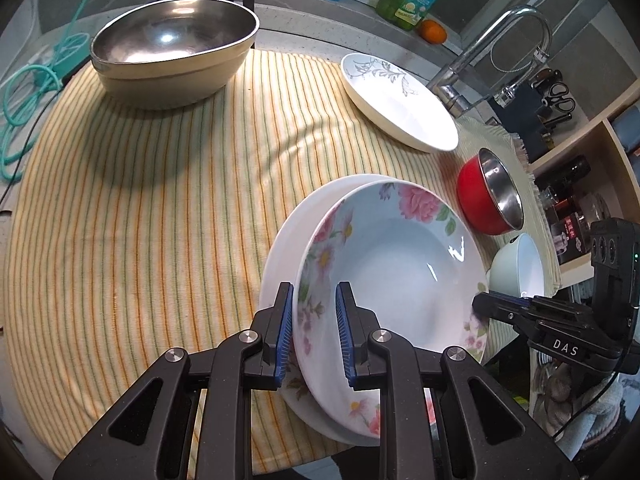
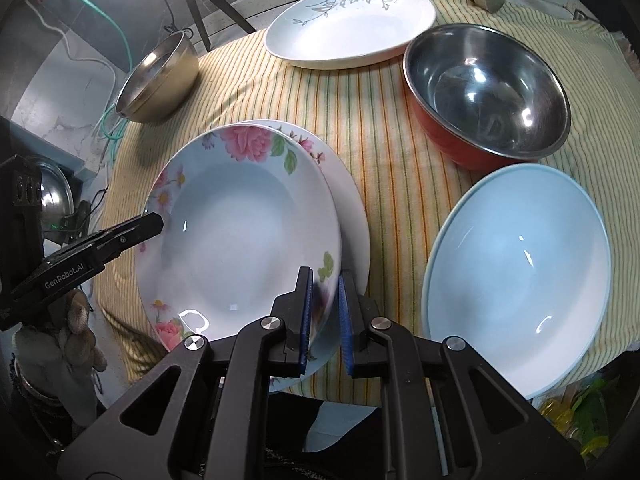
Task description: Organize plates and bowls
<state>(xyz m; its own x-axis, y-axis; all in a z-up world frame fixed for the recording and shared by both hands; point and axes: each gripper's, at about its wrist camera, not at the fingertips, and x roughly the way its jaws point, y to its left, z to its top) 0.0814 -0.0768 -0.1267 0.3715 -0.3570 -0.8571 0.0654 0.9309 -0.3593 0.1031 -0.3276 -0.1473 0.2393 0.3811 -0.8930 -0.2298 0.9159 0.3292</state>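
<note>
The left gripper [image 1: 314, 336] is narrowed onto the near rim of the floral plate [image 1: 396, 264], one blue pad under the rim and one inside it. The right gripper [image 2: 324, 320] pinches the opposite rim of the same floral plate [image 2: 240, 240] in the same way, its pads close together with only the rim between them. The floral plate sits tilted on a second plate [image 1: 280, 248] of similar pattern, which lies on the striped cloth [image 1: 140, 220] covering the worktop. Just right of the floral plate stands the pale blue bowl [image 2: 520, 288], and behind that the red bowl [image 2: 486, 96] with a steel inside. Beyond the floral plate lies the leaf-patterned white plate [image 2: 352, 28]; far left of it sits the steel bowl [image 1: 172, 48].
</note>
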